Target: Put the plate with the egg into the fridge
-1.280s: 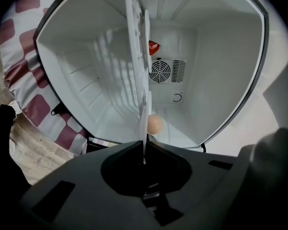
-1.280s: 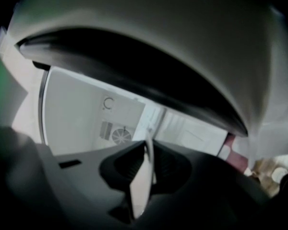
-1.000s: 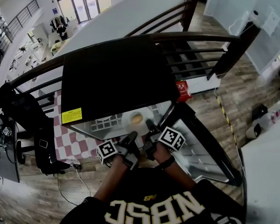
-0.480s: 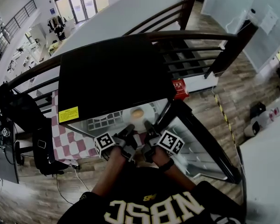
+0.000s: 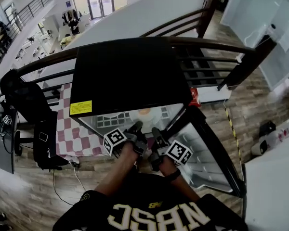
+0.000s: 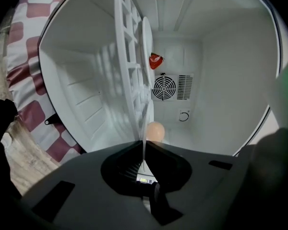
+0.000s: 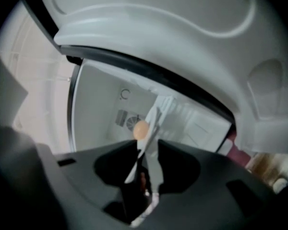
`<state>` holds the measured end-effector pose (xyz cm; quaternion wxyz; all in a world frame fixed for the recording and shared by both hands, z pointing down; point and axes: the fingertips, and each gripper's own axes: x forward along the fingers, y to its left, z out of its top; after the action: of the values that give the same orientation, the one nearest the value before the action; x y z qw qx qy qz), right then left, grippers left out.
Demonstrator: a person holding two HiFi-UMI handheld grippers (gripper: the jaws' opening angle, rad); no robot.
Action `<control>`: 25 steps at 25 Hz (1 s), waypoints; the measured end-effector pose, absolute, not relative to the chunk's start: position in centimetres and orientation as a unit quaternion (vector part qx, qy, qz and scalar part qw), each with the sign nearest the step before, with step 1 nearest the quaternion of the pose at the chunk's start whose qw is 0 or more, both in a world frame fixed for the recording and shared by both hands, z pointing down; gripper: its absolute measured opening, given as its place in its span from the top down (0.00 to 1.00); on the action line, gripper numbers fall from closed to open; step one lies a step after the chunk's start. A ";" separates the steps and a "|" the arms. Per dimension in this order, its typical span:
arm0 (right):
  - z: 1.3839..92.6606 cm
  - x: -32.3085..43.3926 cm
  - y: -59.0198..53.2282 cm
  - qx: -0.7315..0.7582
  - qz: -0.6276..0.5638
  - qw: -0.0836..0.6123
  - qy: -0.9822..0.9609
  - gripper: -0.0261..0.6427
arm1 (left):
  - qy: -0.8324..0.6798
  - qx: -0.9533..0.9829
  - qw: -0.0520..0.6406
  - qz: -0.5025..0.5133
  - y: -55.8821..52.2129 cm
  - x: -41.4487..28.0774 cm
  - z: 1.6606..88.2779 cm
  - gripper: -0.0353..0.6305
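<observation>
A white plate [image 5: 145, 115] with a brown egg [image 5: 144, 111] on it lies inside the open black fridge [image 5: 130, 76], just under the front edge of its top. My left gripper [image 5: 137, 128] is shut on the plate's near rim. The left gripper view shows the plate [image 6: 147, 37] edge-on beside the wire shelf [image 6: 127, 61], with the egg [image 6: 155, 131] past the left gripper [image 6: 144, 150]. My right gripper [image 5: 155, 132] sits at the rim too, and its jaws are opening. In the right gripper view, the plate's rim [image 7: 151, 121] and the egg [image 7: 140, 130] still lie between the right gripper's [image 7: 146, 150] jaws.
The fridge door [image 5: 207, 153] hangs open to the right. The fridge stands on a red-and-white checked cloth [image 5: 67, 134]. A black chair [image 5: 29, 109] is on the left and a dark railing [image 5: 207, 44] runs behind. A fan grille [image 6: 165, 87] and a red item [image 6: 156, 60] are on the fridge's back wall.
Both grippers have pushed the plate with the egg deeper into the fridge, so it now shows only just under the top's front edge. The head view has shifted.
</observation>
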<state>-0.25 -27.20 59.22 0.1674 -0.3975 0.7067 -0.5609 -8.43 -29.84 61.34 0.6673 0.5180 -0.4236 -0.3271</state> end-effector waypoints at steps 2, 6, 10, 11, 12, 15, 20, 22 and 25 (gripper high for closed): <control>59.3 -0.2 -26.7 -0.396 -0.563 0.168 0.706 0.77 | -0.434 0.507 0.665 -0.336 -30.0 -8.6 61.5 0.90; 59.0 0.2 -26.2 -0.393 -0.565 0.173 0.704 0.77 | -0.443 0.502 0.658 -0.345 -30.3 -8.2 61.1 0.90; 59.2 0.0 -25.1 -0.386 -0.566 0.169 0.709 0.77 | -0.441 0.533 0.635 -0.343 -30.6 -8.1 60.5 0.87; 59.3 0.0 -24.7 -0.384 -0.566 0.167 0.710 0.77 | -0.436 0.543 0.631 -0.342 -30.5 -8.0 60.3 0.82; 59.4 0.0 -24.3 -0.382 -0.566 0.166 0.712 0.77 | -0.431 0.548 0.630 -0.342 -30.4 -8.0 60.2 0.73; 59.7 0.4 -22.9 -0.379 -0.563 0.163 0.716 0.77 | -0.426 0.549 0.632 -0.341 -29.0 -8.3 60.4 0.64; 59.3 1.2 -20.1 -0.366 -0.549 0.157 0.735 0.77 | -0.426 0.546 0.642 -0.328 -23.7 -8.4 61.9 0.63; 58.9 1.2 -18.7 -0.356 -0.534 0.147 0.753 0.77 | -0.427 0.560 0.630 -0.327 -21.3 -8.6 61.8 0.63; 58.2 0.7 -16.6 -0.338 -0.502 0.126 0.786 0.77 | -0.446 0.603 0.578 -0.321 -17.9 -9.4 60.7 0.64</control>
<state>0.68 -16.62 58.22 0.1256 -0.3381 0.7861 -0.5019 -9.39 -17.91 60.65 0.5781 0.6033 -0.4462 -0.3206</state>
